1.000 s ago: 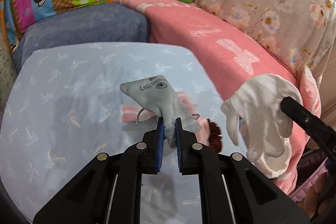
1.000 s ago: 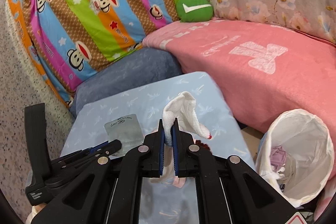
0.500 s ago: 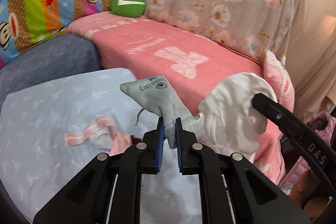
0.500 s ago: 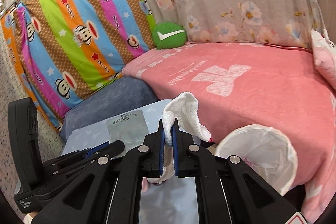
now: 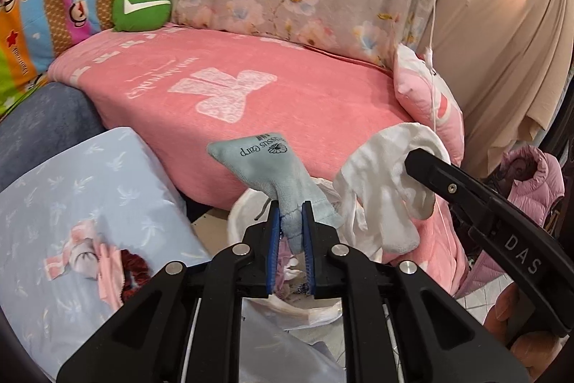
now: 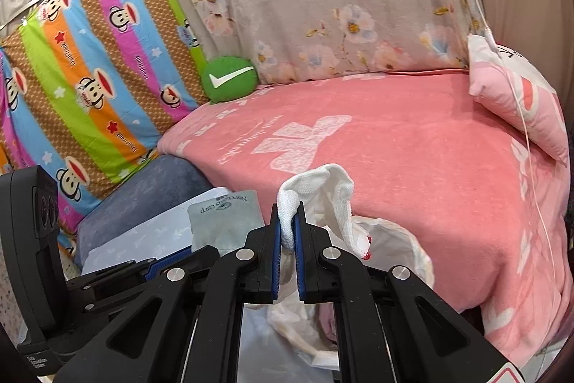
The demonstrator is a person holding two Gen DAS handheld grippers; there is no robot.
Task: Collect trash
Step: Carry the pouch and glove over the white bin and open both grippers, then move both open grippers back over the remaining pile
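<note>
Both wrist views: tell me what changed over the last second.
Both claws swung rightward, off the light blue table toward the white-lined trash bin. The left claw now hangs over the bin's mouth, and the right claw is at its rim. Unchanged: left grips the blue pouch, right the white glove; nothing released.

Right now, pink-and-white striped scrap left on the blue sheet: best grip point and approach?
Take the striped scrap by its flat striped end at the left, which pokes out free of the pile. Come from above with the jaws across the strip's narrow width. Its right end is bunched against pink cloth and something dark red, so a grab there would likely take those too.
</note>
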